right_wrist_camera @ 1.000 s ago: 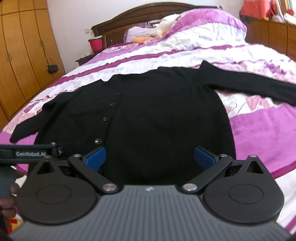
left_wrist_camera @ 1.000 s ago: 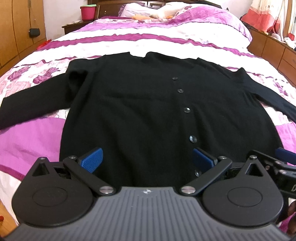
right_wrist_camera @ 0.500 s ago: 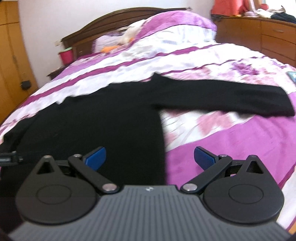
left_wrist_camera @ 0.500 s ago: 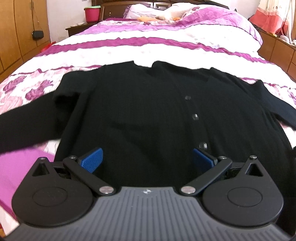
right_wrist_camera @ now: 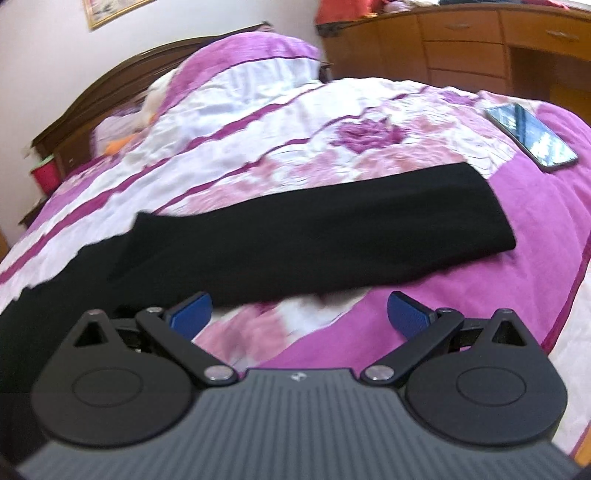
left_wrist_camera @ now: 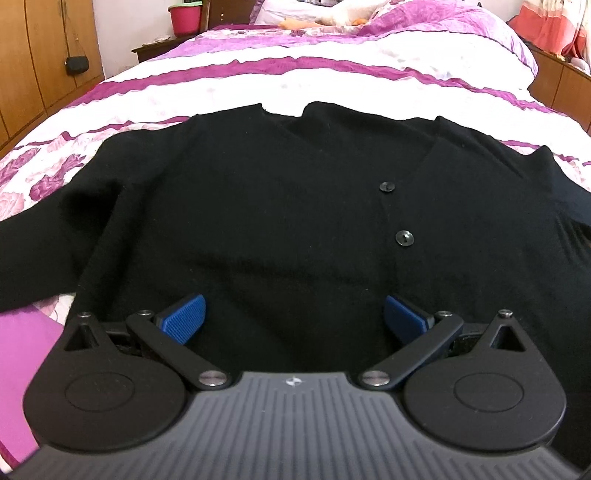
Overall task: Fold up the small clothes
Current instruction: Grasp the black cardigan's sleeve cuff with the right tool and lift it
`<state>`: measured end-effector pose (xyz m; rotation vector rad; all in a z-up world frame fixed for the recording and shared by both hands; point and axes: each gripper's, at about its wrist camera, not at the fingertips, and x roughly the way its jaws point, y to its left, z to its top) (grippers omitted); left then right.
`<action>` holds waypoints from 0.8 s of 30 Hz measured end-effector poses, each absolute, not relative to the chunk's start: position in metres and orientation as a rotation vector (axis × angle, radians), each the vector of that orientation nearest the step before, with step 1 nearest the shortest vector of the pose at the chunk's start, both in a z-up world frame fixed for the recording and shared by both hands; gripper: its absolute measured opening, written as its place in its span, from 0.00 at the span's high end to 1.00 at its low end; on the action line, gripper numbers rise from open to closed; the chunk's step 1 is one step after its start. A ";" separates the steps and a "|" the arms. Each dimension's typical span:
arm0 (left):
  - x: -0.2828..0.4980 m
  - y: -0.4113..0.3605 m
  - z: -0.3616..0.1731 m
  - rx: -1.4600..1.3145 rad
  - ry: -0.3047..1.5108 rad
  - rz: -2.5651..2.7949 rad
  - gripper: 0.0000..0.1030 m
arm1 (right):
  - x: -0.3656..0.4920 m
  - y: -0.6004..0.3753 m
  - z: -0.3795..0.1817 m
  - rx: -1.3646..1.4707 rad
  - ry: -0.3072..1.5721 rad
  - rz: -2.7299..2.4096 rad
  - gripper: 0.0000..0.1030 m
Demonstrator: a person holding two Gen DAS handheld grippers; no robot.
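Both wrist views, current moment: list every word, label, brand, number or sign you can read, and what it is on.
No readable words or numbers in either view.
Left gripper: a small pale emblem on the grey body, no letters.
Right gripper: the same small emblem, blurred.
Phone on the bedspread: only reflections on the screen.
Framed picture on the wall: cut off and blurred.
Black cardigan: plain buttons, no label showing.

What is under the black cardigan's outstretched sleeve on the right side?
The sleeve lies flat on the purple-and-white floral bedspread, which shows all around it. Anything beneath the fabric is covered. A phone rests on the bedspread beyond the cuff, apart from it.
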<state>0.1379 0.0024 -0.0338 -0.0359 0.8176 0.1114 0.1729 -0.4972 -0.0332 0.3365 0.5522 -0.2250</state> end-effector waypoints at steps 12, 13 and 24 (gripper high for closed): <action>0.132 0.001 -0.048 -0.027 0.800 0.132 0.00 | 0.190 -0.528 -0.063 0.499 0.486 -0.238 0.00; 0.130 0.001 -0.049 -0.027 0.791 0.131 0.00 | 0.190 -0.528 -0.063 0.501 0.484 -0.238 0.00; 0.124 0.003 -0.052 -0.026 0.769 0.108 0.00 | 0.170 -0.575 -0.063 0.862 0.302 -0.205 0.03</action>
